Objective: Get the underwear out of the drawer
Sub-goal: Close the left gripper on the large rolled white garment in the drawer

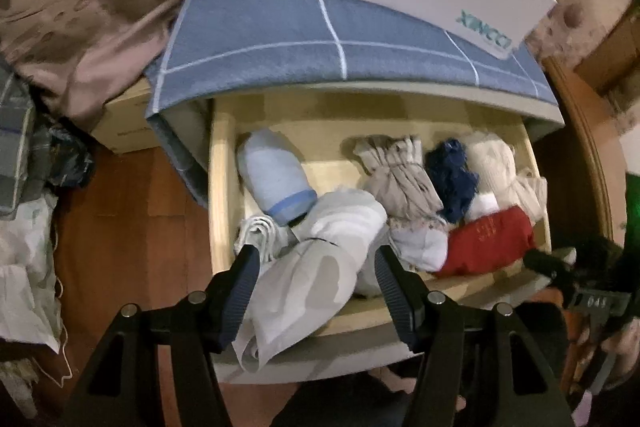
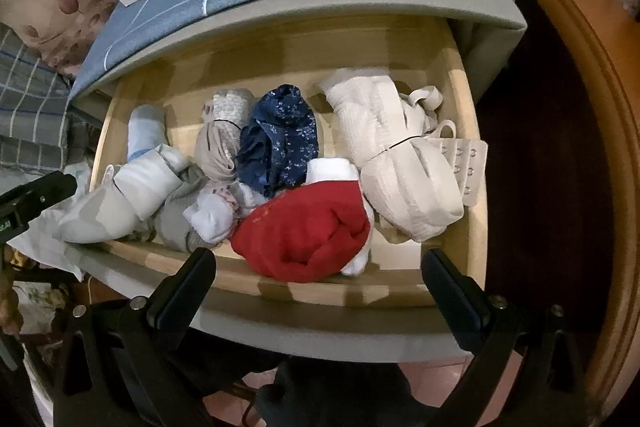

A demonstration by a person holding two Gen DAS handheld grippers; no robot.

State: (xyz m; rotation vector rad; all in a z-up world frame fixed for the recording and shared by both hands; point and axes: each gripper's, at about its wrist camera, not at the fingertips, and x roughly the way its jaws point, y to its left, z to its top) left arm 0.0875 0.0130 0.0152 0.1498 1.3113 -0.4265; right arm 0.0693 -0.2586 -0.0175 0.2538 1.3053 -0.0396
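Drawer (image 2: 400, 291): pulled open across the middle of both views, so the folded garments lie exposed from above.
Left gripper (image 1: 314, 261): low centre of the left view, fingers spread fairly wide on either side of a pale grey-white garment (image 1: 316, 267); whether the pads actually press the cloth I cannot tell.
Pale garment: draped over the drawer's front edge, half out, likely the piece being drawn clear.
Right gripper (image 2: 320, 267): bottom of the right view, jaws wide apart and empty, hanging just before the front edge, below a red bundle (image 2: 308, 231), probably the next pick.
Remaining underwear: navy piece (image 2: 280, 139) and cream bra (image 2: 392, 155) sit mid-drawer, untouched.
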